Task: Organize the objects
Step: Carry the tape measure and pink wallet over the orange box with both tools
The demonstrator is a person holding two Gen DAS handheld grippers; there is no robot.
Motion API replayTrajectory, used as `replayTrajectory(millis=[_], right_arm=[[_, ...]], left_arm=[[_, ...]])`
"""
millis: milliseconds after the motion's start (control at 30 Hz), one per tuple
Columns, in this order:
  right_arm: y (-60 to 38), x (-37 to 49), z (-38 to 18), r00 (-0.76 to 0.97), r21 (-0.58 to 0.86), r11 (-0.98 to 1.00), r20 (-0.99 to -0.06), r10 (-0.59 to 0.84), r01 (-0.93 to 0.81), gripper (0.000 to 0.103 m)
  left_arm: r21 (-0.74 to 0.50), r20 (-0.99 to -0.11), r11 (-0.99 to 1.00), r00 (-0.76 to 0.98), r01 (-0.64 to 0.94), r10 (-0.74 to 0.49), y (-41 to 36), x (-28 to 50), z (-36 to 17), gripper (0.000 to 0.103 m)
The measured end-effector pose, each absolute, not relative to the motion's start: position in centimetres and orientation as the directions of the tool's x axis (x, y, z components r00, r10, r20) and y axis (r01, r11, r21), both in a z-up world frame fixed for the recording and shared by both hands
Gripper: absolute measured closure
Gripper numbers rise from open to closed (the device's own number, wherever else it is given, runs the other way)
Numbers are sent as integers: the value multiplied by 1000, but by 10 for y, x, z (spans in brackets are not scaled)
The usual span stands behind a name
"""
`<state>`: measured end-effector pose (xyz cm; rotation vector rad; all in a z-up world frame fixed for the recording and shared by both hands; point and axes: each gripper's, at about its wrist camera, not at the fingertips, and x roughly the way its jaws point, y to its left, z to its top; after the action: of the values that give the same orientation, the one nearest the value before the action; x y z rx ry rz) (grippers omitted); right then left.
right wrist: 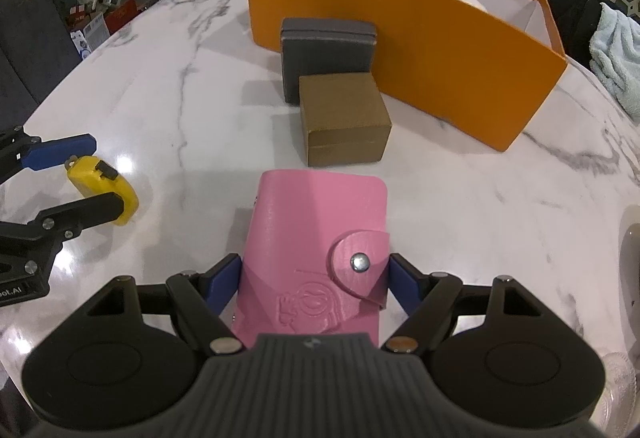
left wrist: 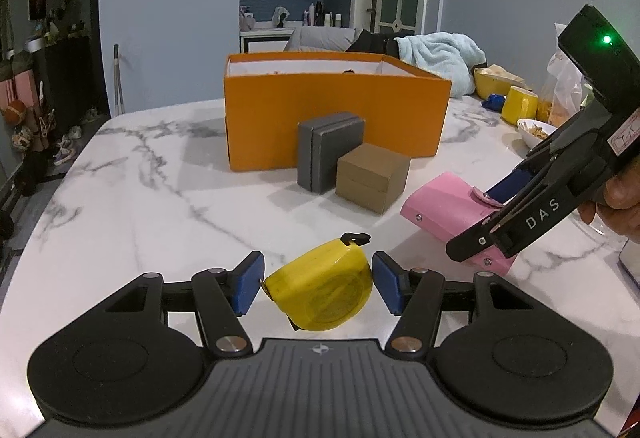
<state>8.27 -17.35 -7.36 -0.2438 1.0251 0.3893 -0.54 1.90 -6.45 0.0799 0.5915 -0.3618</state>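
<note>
Left wrist view: the left gripper (left wrist: 318, 284) has its two blue pads either side of a yellow tape measure (left wrist: 320, 290) on the marble table (left wrist: 140, 178). The left pad seems to touch the case; a thin gap appears to show at the right pad, so I cannot tell whether the jaws have closed on it. The orange box (left wrist: 336, 110) stands straight ahead of the tape measure, well apart from it, its open top facing up. A grey box (left wrist: 326, 154) and a brown box (left wrist: 372, 180) stand just in front of the orange box's near wall, touching or nearly touching each other. To the right of the orange box's front, the right gripper (left wrist: 486, 234) comes in at a slant over a pink card wallet (left wrist: 444, 208).

Right wrist view: the right gripper (right wrist: 314, 282) is clamped across the wallet's (right wrist: 316, 238) narrow width, near the snap tab, both pads pressed to its sides. The wallet's long axis runs away from the gripper toward the orange box (right wrist: 432, 66), with the brown box (right wrist: 344, 118) and grey box (right wrist: 326, 54) directly between. The tape measure (right wrist: 102, 186) and left gripper (right wrist: 86, 174) lie far left of the orange box. Judged from this, the right hand is nearer the box, and either load would have to rise over the two small boxes and the near wall.
</note>
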Motion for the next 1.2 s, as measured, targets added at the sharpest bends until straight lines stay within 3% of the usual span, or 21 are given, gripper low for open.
replayTrajectory(millis=[367,700,1067,1100,1133,1167,1200], right_arm=[[-188,91,-32,532,36,923,-809,252,-382,24],[-215,122,40,675,98,948,-681,285,-302,24],[-249,198,82,766,136,971,-598,238,-195,24],[-253,206,83,770,145,972,-593,235,-186,24],[-255,214,84,775,153,972,-588,232,-175,24],[-258,220,83,778,160,973,-584,230,-168,24],[-259,229,83,780,165,973,-583,229,-162,24]], left_arm=[[-3,-517,918,785,396,-341,6,28,-20,35],[26,-457,895,802,444,-385,-23,86,40,36],[-3,-469,896,791,444,-393,-62,167,68,39],[-3,-472,896,789,445,-393,-65,173,68,44],[-4,-476,896,787,445,-393,-69,180,67,79],[-19,-493,893,773,449,-399,-70,186,66,90],[-48,-502,894,763,446,-407,-71,194,65,89]])
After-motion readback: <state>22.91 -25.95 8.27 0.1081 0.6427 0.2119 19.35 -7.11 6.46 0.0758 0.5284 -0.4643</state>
